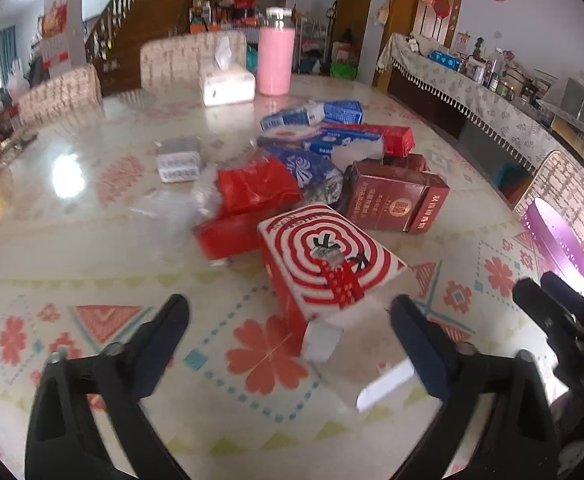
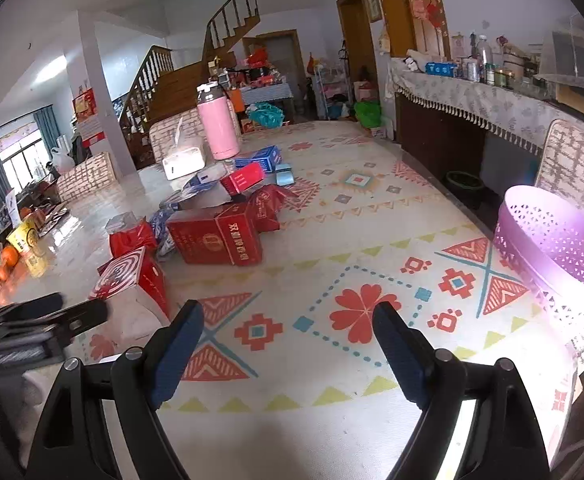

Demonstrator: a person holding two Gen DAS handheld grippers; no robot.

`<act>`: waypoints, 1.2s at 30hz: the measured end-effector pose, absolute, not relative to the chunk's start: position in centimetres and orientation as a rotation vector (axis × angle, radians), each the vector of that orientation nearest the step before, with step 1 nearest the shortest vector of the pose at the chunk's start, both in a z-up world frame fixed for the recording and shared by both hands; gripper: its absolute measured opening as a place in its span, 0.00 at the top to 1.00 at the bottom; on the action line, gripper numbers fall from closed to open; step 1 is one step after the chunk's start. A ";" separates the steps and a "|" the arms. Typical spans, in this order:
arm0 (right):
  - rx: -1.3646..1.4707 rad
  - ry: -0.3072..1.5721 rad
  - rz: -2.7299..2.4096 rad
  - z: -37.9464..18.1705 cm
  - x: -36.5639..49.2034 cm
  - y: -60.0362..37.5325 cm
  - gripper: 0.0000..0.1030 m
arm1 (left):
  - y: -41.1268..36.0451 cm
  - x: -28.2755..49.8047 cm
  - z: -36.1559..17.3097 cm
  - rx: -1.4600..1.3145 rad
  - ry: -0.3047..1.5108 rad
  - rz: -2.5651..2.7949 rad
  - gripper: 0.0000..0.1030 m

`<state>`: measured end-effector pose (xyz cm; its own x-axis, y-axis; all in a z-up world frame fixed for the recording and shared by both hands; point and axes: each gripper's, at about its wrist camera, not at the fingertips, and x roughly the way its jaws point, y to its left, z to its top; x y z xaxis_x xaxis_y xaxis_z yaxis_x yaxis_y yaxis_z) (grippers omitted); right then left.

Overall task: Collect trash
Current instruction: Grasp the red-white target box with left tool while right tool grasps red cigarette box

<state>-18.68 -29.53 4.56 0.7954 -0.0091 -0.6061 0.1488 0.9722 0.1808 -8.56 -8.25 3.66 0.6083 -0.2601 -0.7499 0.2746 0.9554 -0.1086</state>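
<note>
A red-and-white spiral-patterned box (image 1: 328,256) (image 2: 132,276) lies on the patterned table, the nearest piece of a pile of trash. Behind it are a dark red carton (image 1: 392,200) (image 2: 216,240), a red bag (image 1: 256,184), and blue and red packages (image 1: 312,114). My left gripper (image 1: 288,308) (image 2: 76,312) is open, with the box's near end between its fingertips and untouched. My right gripper (image 2: 288,312) (image 1: 540,284) is open over bare tablecloth, with nothing between its fingers. A purple perforated basket (image 2: 552,240) (image 1: 556,240) stands at the table's right edge.
A pink flask (image 1: 275,60) (image 2: 218,128) and a tissue pack (image 1: 226,84) (image 2: 182,160) stand beyond the pile. Oranges (image 2: 8,256) and snack packs sit at the far left. Covered chairs ring the table, and a cluttered sideboard (image 2: 472,96) runs along the right wall.
</note>
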 end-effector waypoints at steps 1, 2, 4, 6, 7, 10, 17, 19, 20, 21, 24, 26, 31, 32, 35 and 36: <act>0.224 0.657 -0.072 4.6 -18.5 -29.5 0.13 | -8.3 -8.1 3.3 0.007 0.882 -0.323 0.37; 0.223 0.664 -0.061 4.7 -18.3 -29.5 0.13 | -8.4 -7.5 2.7 -0.010 0.916 -0.340 0.74; 0.214 0.684 -0.015 5.1 -17.5 -29.2 0.13 | -8.0 -6.9 1.9 -0.052 0.966 -0.340 0.87; 0.194 0.692 0.020 5.5 -16.8 -28.8 0.13 | -7.2 -7.0 1.6 -0.123 0.990 -0.374 0.96; 0.174 0.697 0.043 5.7 -16.2 -28.4 0.13 | -7.0 -7.1 1.6 -0.133 0.988 -0.371 0.96; 0.094 0.699 0.105 6.5 -14.1 -27.3 0.13 | -5.9 -8.0 2.2 -0.148 0.973 -0.371 0.96; -0.195 0.709 0.179 7.5 -6.3 -24.2 0.13 | -3.0 -10.2 3.9 -0.154 0.922 -0.355 0.96; -0.222 0.746 0.217 7.0 -4.0 -23.8 0.13 | -2.2 -10.6 4.3 -0.142 0.904 -0.334 0.96; -0.232 0.762 0.218 6.6 -3.0 -23.8 0.13 | -1.9 -10.7 4.4 -0.143 0.900 -0.330 0.96; -0.243 0.779 0.220 6.2 -2.2 -23.7 0.13 | -1.4 -10.8 4.5 -0.147 0.899 -0.327 0.96; -0.233 0.848 0.258 4.8 -1.1 -23.7 0.28 | -0.2 -11.1 4.5 -0.148 0.899 -0.319 0.96; -0.256 0.845 0.256 4.5 -1.9 -23.3 0.32 | 0.4 -11.1 4.4 -0.146 0.894 -0.308 0.96; -0.173 0.862 0.270 5.4 -3.6 -23.2 0.72 | 0.7 -10.8 4.4 -0.146 0.890 -0.293 0.96; -0.173 0.861 0.265 5.4 -3.7 -23.1 0.72 | 0.6 -10.8 4.5 -0.143 0.890 -0.291 0.96; -0.165 0.851 0.259 5.4 -4.9 -22.8 0.75 | 0.5 -11.0 4.6 -0.135 0.888 -0.285 0.96; -0.147 0.849 0.265 5.5 -5.3 -22.9 0.76 | 0.5 -11.1 4.7 -0.133 0.886 -0.282 0.96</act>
